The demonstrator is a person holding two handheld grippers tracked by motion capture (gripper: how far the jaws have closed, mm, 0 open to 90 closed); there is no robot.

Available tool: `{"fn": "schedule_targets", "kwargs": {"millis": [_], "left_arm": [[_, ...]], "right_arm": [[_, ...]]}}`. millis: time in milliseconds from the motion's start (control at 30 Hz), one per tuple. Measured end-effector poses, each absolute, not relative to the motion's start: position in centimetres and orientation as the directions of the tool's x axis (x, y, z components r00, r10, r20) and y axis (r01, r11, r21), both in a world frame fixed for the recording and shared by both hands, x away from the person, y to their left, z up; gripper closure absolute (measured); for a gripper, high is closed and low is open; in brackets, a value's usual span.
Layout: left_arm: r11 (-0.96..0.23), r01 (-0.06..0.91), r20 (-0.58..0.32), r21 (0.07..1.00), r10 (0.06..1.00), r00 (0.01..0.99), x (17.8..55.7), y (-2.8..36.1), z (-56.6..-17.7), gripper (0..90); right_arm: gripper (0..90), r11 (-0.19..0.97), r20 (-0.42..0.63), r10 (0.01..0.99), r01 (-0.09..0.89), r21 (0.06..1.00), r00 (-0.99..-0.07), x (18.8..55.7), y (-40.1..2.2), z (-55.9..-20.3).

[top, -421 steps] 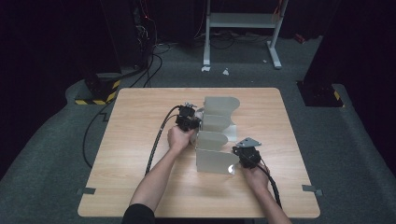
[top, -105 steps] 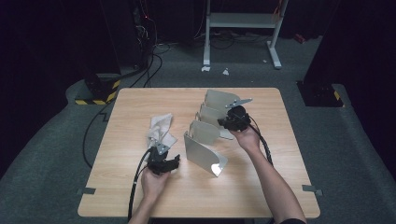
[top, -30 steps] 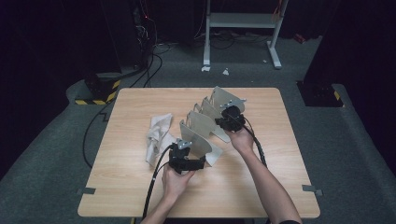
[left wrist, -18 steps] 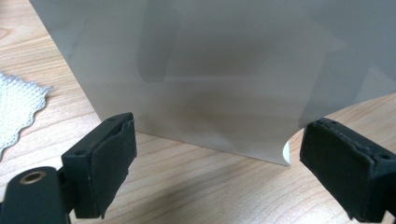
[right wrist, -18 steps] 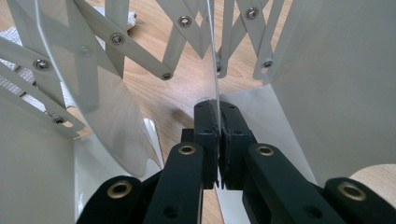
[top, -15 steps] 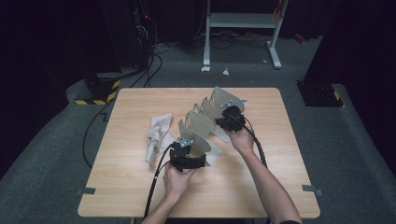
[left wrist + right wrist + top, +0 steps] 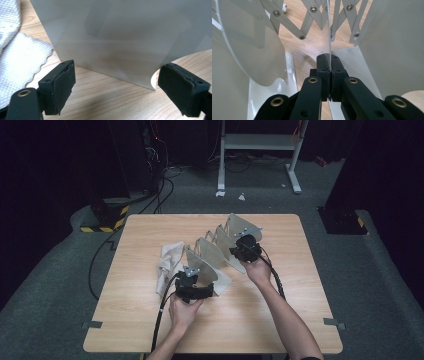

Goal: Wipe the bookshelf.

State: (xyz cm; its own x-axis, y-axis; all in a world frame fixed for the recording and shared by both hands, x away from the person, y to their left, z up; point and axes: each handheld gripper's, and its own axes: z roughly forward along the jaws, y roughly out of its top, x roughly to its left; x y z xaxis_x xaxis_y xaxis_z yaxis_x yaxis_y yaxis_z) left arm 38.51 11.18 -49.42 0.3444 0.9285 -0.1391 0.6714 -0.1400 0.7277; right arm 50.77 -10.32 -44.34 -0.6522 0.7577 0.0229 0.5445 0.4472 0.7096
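Metal rack: grey expanding file rack [image 7: 220, 252] of thin upright plates joined by riveted scissor links [image 7: 294, 27], standing mid-table on the wooden table [image 7: 280, 320], stretched out on a diagonal.
Cloth: white textured cloth [image 7: 167, 265] lying flat just beside the rack's near-left end.
Right gripper: right gripper [image 7: 245, 251] at the far end of the rack, jaws pressed together on the edge of one thin divider plate [image 7: 329, 30].
Left gripper: left gripper [image 7: 115, 86] at the near end, jaws spread wide, facing the end plate [image 7: 125, 37] with nothing between the pads.
Handling: judged light but stiff in each plate, loose along its length; smooth sheet, likely slippery, with thin edges.
Grip point: best pinched low on a plate's edge, one gripper at each end, so that the links fold evenly.
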Motion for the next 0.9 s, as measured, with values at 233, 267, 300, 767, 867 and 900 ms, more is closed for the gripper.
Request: {"fn": "schedule_targets", "kwargs": {"millis": [233,267,300,767,867,900], "left_arm": [[-0.122,0.678,-0.147,0.724,0.934,0.324,38.7,12.0,-49.4,15.5],[-0.118,0.678,-0.148,0.725,0.935,0.321,38.7,12.2,-49.4,15.5],[-0.117,0.68,-0.148,0.724,0.936,0.318,38.7,12.3,-49.4,15.5],[-0.1,0.67,-0.154,0.735,0.939,0.309,38.3,13.8,-49.5,19.2],[-0.105,0.664,-0.151,0.74,0.937,0.316,38.3,13.8,-49.5,21.9],[-0.107,0.663,-0.15,0.741,0.936,0.319,38.3,13.8,-49.5,22.8]], "right_arm": [[88.9,0.442,0.024,0.76,0.543,0.714,-0.65,50.3,-10.5,-44.4],[88.9,0.443,0.024,0.76,0.544,0.713,-0.65,50.2,-10.5,-44.4],[89.0,0.443,0.023,0.76,0.544,0.713,-0.649,50.1,-10.5,-44.4],[84.7,0.417,0.054,0.762,0.553,0.722,-0.645,49.0,-11.0,-44.5],[74.7,0.408,0.072,0.76,0.56,0.721,-0.646,49.0,-11.2,-44.7],[71.8,0.404,0.074,0.759,0.558,0.724,-0.646,49.0,-11.2,-44.8]]}}
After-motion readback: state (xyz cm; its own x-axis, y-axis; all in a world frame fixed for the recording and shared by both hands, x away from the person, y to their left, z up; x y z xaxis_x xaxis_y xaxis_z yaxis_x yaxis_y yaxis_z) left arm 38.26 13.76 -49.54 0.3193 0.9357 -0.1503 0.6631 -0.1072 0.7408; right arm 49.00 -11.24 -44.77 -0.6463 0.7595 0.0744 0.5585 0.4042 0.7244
